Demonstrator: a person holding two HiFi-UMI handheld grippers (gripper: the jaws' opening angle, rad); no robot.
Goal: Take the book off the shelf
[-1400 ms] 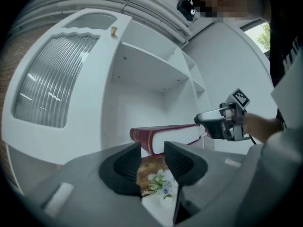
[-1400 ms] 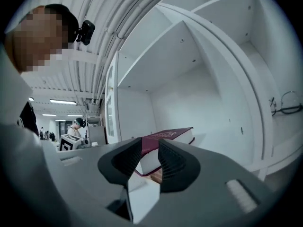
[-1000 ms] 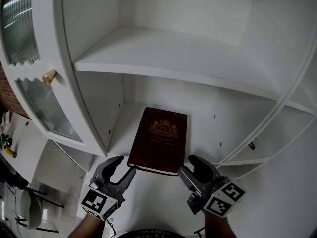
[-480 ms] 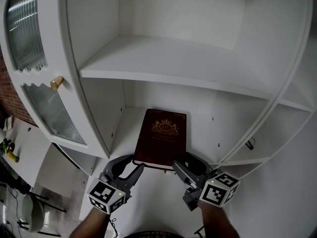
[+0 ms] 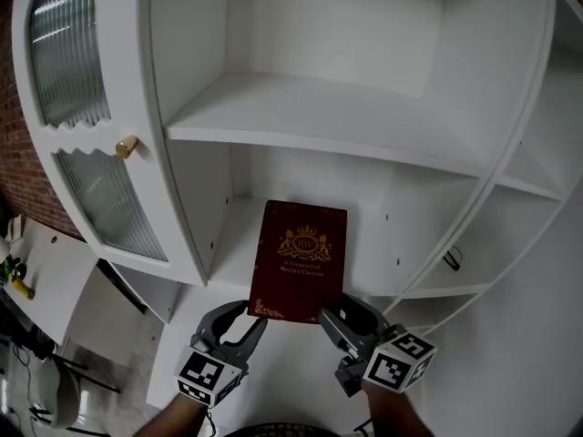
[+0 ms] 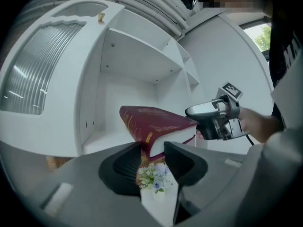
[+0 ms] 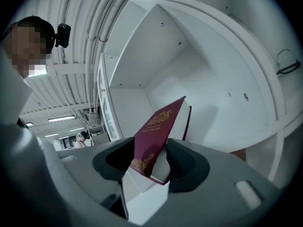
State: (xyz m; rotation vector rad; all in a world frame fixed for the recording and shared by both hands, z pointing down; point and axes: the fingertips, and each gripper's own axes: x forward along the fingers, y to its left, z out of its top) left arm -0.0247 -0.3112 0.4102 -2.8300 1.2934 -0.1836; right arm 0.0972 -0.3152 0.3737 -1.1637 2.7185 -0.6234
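Note:
A dark red hardback book (image 5: 301, 260) with gold print lies in the lower compartment of the white shelf (image 5: 237, 244), its near edge sticking out past the shelf front and tilted. My left gripper (image 5: 248, 320) is shut on the book's near left corner, and my right gripper (image 5: 330, 320) is shut on the near right corner. In the left gripper view the book (image 6: 154, 124) sits between the jaws of the left gripper (image 6: 152, 155), with the right gripper (image 6: 215, 119) clamped on its far side. In the right gripper view the book (image 7: 158, 129) stands on edge inside the right gripper (image 7: 152, 161).
An open cabinet door (image 5: 86, 116) with ribbed glass and a brass knob (image 5: 127, 146) hangs at the left. A shelf board (image 5: 319, 121) spans above the book. Side compartments (image 5: 537, 217) lie to the right, with a small black clip (image 5: 453, 259).
Both grippers moved in from the shelf's front and shut on the book's near corners. The book's near edge has come up and forward.

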